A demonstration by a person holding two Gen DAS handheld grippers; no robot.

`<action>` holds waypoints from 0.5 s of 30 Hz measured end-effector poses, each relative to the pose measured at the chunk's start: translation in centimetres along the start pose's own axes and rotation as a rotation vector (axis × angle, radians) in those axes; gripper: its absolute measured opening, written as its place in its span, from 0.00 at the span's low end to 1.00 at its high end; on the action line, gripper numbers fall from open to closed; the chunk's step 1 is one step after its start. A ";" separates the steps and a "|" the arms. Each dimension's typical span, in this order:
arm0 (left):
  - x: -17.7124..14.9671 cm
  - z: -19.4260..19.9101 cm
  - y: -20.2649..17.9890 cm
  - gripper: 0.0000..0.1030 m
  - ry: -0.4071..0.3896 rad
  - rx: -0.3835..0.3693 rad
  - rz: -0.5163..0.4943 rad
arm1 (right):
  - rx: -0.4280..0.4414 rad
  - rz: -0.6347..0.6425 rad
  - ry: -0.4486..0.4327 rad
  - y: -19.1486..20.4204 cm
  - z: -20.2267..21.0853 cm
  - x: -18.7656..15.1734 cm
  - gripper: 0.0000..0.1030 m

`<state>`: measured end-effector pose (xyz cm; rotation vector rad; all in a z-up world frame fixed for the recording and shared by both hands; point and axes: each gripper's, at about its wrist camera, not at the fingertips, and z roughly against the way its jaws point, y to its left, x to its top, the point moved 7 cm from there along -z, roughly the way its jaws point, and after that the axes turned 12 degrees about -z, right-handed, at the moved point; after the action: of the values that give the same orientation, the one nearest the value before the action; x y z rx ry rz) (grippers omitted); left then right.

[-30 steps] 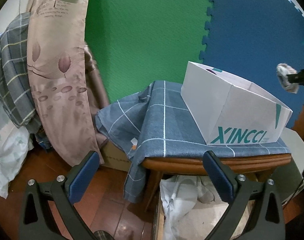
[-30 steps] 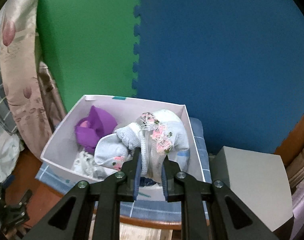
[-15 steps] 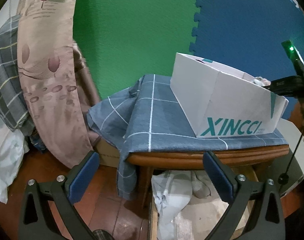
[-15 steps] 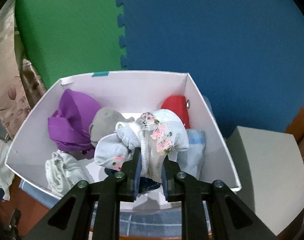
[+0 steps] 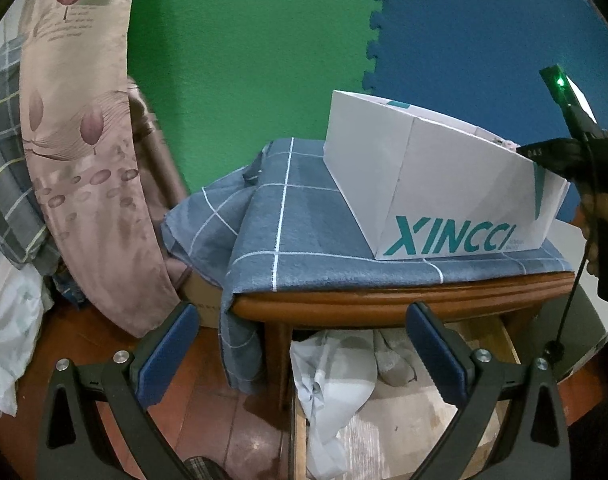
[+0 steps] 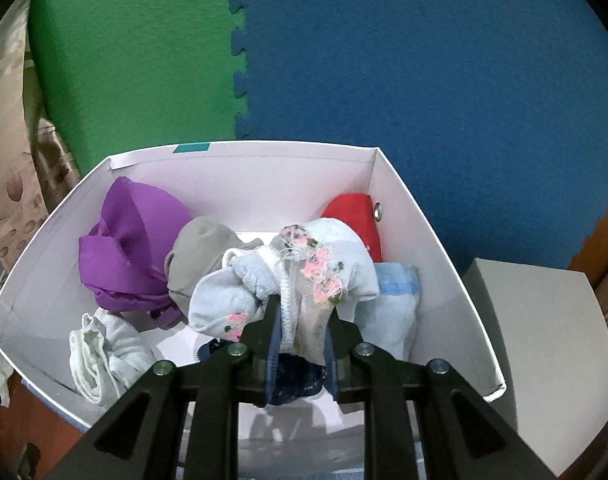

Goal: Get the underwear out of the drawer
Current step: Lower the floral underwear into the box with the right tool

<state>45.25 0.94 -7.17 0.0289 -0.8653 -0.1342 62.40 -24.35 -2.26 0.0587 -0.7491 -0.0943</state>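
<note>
- Now the left gripper (image 5: 302, 354) is hanging spread wide and empty before the table (image 5: 384, 304).
- One pale floral underwear (image 6: 304, 280) is bunching crosswise between the right gripper (image 6: 302, 330) fingers, which are pinching it, over the box (image 6: 444, 280).
- Six other garments are lying inside.

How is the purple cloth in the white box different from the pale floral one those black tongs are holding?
The purple cloth is one plain colour; the pale floral cloth carries pink flowers. The purple cloth lies loose at the box's left side; the floral cloth is pinched in the right gripper. Both are crumpled.
</note>
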 end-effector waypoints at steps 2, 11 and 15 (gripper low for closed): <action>-0.1 -0.1 -0.1 0.99 0.004 0.000 -0.004 | -0.005 -0.002 -0.002 0.0 0.0 -0.1 0.18; -0.3 -0.2 -0.3 0.99 0.012 -0.004 -0.010 | -0.012 -0.003 -0.006 0.2 -0.2 -0.1 0.18; -0.4 -0.2 -0.6 0.99 0.012 -0.007 -0.019 | -0.012 -0.004 -0.014 0.2 -0.2 -0.1 0.18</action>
<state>45.07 0.39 -7.71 0.0308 -0.8525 -0.1545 62.44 -24.17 -2.46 0.0482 -0.7628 -0.1035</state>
